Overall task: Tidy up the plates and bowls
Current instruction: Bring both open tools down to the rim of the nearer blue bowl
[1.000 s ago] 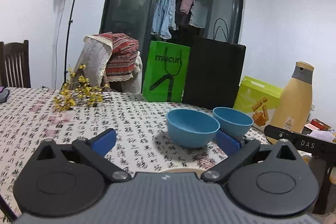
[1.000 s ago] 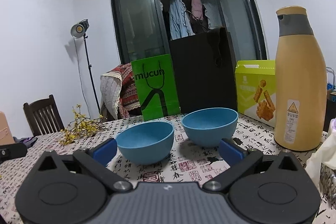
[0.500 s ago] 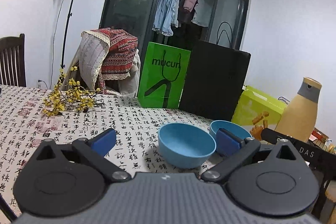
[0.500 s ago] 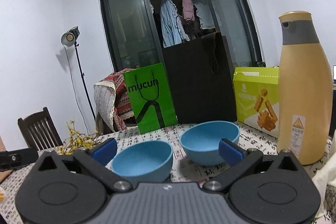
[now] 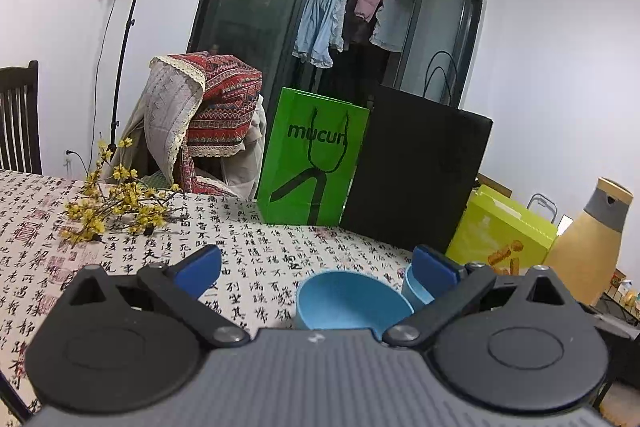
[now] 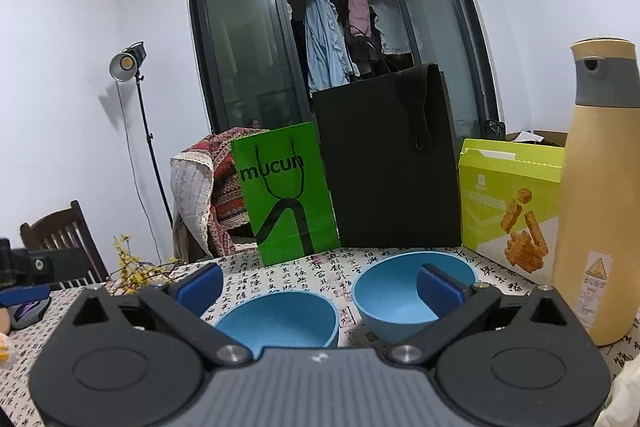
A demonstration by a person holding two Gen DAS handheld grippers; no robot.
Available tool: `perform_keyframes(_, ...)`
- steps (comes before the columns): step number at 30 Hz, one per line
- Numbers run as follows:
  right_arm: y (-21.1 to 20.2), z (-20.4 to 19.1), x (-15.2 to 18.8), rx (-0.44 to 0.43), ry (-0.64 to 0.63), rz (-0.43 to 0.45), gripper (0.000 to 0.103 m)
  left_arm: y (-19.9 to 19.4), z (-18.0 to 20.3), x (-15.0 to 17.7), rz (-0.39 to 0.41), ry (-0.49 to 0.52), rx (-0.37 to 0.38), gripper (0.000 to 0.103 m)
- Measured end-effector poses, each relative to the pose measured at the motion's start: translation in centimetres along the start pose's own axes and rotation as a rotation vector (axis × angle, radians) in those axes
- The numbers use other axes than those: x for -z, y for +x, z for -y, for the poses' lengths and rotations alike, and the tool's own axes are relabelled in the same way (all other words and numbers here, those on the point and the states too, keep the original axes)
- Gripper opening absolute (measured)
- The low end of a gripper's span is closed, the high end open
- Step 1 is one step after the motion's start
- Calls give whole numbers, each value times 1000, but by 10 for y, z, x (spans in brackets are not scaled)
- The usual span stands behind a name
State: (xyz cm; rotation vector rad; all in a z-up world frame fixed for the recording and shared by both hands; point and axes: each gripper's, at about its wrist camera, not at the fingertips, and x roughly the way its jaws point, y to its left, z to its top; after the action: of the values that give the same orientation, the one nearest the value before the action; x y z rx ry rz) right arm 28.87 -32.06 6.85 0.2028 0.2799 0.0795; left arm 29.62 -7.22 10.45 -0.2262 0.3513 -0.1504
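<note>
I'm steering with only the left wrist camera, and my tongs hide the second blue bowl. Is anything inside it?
Observer: No. The right wrist view shows the second bowl upright and empty.
Operator: Is it touching the first bowl?
Observer: No. A strip of tablecloth shows between them.
Operator: What are the right tongs doing?
Observer: They are open and holding nothing.
</note>
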Motion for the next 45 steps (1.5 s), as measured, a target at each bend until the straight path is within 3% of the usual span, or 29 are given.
perform_keyframes(23,94,-4,-28,52,67,0,103,113,-10,-38,-54,-81,-31,103)
perform_keyframes(33,126,6,-6,60,69,-40,103,166,-29,-24,-103,-99,-36,103)
perform_keyframes(45,134,3,8,82,19,-50,103,179,-44,-4,-151,-97,-11,103)
